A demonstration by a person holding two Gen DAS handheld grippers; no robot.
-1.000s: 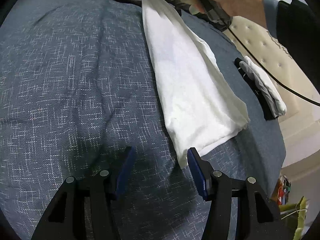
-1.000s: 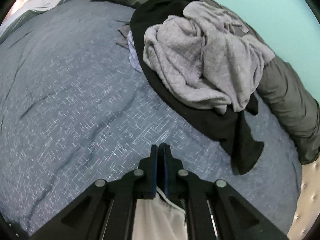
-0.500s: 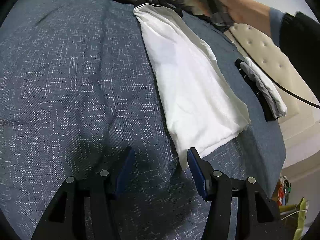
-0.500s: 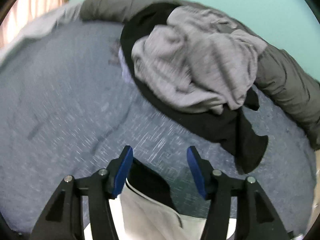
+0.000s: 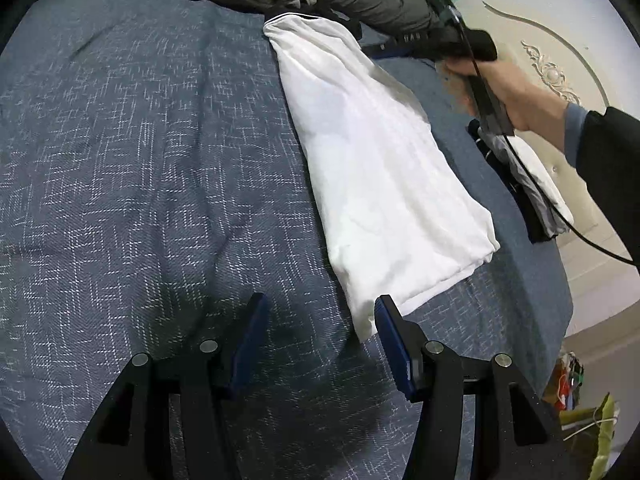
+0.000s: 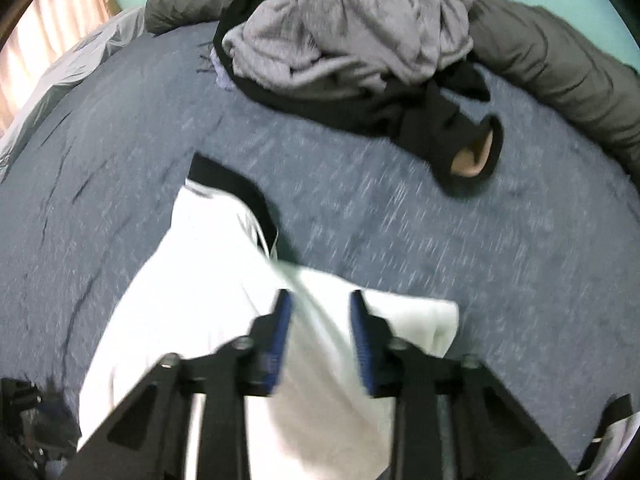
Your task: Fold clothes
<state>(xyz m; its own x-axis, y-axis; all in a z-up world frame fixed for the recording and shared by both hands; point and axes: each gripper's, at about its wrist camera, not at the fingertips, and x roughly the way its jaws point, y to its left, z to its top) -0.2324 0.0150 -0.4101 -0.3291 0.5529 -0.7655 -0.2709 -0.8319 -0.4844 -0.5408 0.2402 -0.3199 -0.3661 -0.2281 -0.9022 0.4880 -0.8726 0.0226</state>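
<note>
- Hovering half open and empty, the left gripper (image 5: 318,320) sits at the near corner of the white garment (image 5: 384,168) on the blue bedspread (image 5: 140,160) — its right finger just beside the hem.
- Stretching away from that corner, the garment's long axis runs toward the black-trimmed collar (image 6: 236,184).
- Farther along, the right gripper (image 6: 320,320) hangs over the garment's right edge, jaws closing with a ridge of white cloth between them — not yet pinched.
- Beyond lies the unfolded clothes pile (image 6: 352,28).

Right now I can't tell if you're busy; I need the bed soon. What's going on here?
A person is folding laundry on the bed with two handheld grippers. A white shirt lies folded lengthwise. The right gripper is over it, jaws closing with a fold of the cloth between them. The left gripper hovers open at the shirt's near corner. A pile of unfolded clothes waits beyond.
</note>
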